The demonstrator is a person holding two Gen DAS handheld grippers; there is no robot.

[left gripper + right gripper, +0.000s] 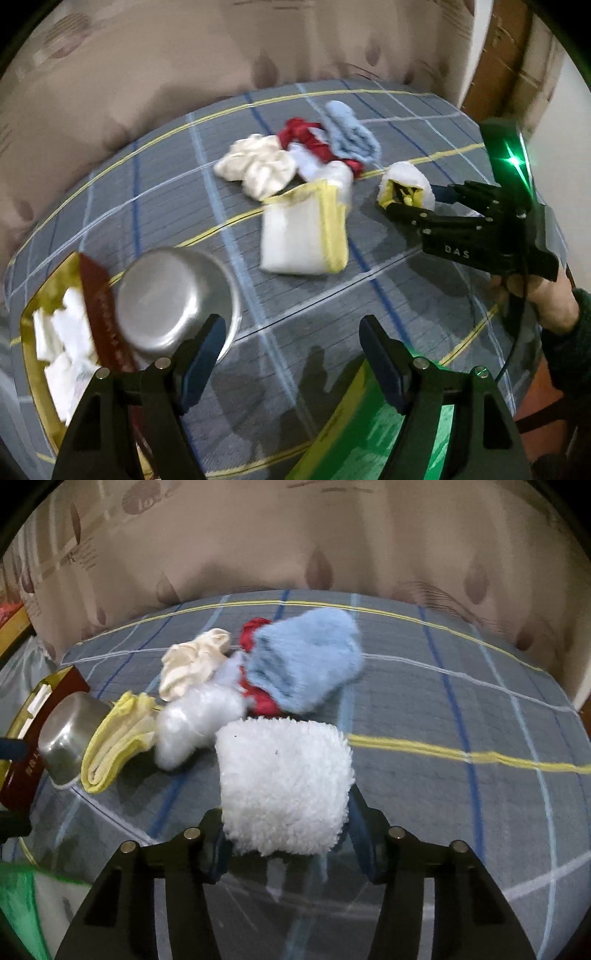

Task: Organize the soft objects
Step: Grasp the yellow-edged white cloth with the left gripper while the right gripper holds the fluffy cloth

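Observation:
My right gripper point(286, 834) is shut on a fluffy white rolled cloth point(284, 786), held above the table; in the left wrist view the cloth point(406, 179) shows a yellow inside at the right gripper's point(402, 203) tip. My left gripper point(291, 354) is open and empty over the checked tablecloth point(184, 206). A folded white cloth with yellow edging point(303, 236) lies mid-table. Behind it lie a cream cloth point(258, 166), a red cloth point(303, 136) and a light blue fuzzy cloth point(351, 136). A clear plastic bag point(195, 720) lies by them.
An upturned steel bowl point(173, 299) sits at the left, by a red and gold box point(55, 332) holding white packets. A green and yellow bag point(369, 424) lies under my left gripper. A beige patterned curtain point(184, 55) hangs behind the table.

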